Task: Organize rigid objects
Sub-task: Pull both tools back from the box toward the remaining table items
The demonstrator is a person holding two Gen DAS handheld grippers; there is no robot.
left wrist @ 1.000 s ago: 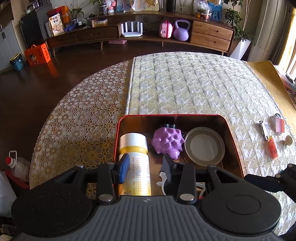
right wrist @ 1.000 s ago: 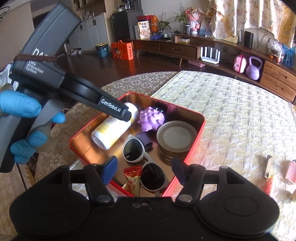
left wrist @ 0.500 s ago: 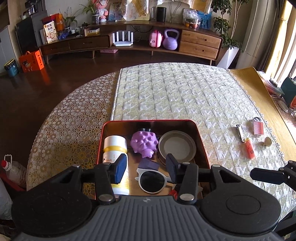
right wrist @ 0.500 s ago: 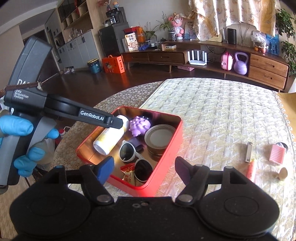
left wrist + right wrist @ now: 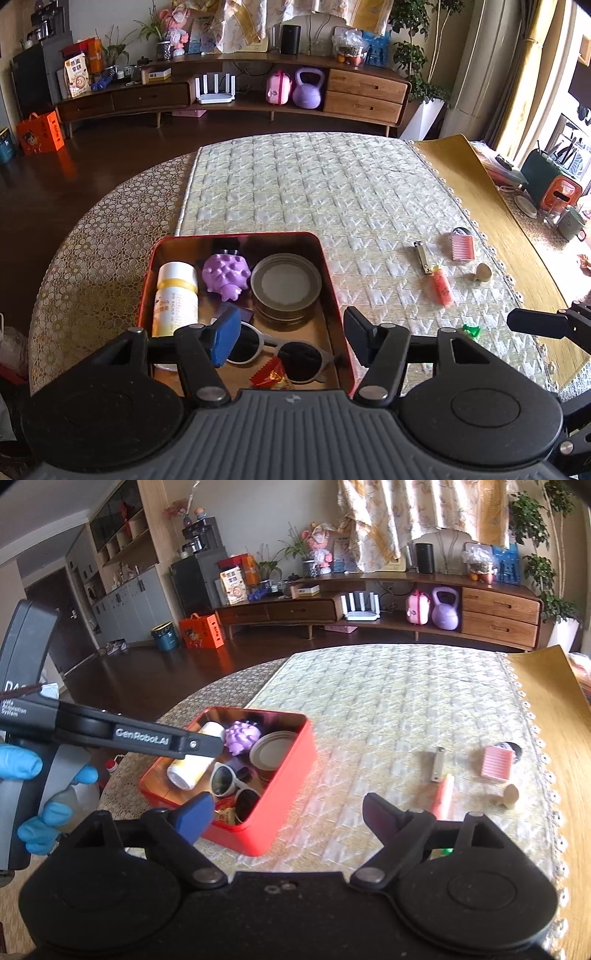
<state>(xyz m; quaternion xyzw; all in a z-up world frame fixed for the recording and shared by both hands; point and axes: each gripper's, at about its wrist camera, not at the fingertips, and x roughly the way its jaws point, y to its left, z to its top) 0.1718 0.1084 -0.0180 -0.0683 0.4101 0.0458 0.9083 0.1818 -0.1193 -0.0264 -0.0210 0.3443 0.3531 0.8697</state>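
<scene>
A red tin box (image 5: 334,295) (image 5: 291,775) on the table holds a white and yellow bottle (image 5: 175,295), a purple spiky toy (image 5: 225,275), a round metal lid (image 5: 286,284), white sunglasses (image 5: 280,350) and a red wrapper (image 5: 271,376). My left gripper (image 5: 288,339) hovers above the box's near end, its jaws opening with nothing between them. My right gripper (image 5: 286,812) hangs over the box's near right corner, jaws also opening and empty. Loose on the cloth to the right lie a nail clipper (image 5: 423,253), an orange lighter (image 5: 441,284), a pink comb (image 5: 461,245) and a small beige knob (image 5: 483,273).
A small green piece (image 5: 471,329) lies near the table's front right. A gloved hand (image 5: 31,775) holds the left gripper's body (image 5: 110,734) at the left of the right wrist view. A yellow mat (image 5: 480,192) covers the table's right side. A long wooden sideboard (image 5: 236,92) lines the far wall.
Both grippers have drawn back and risen from the box while their jaws widened. More of the table and the loose items on the right has come into view.
</scene>
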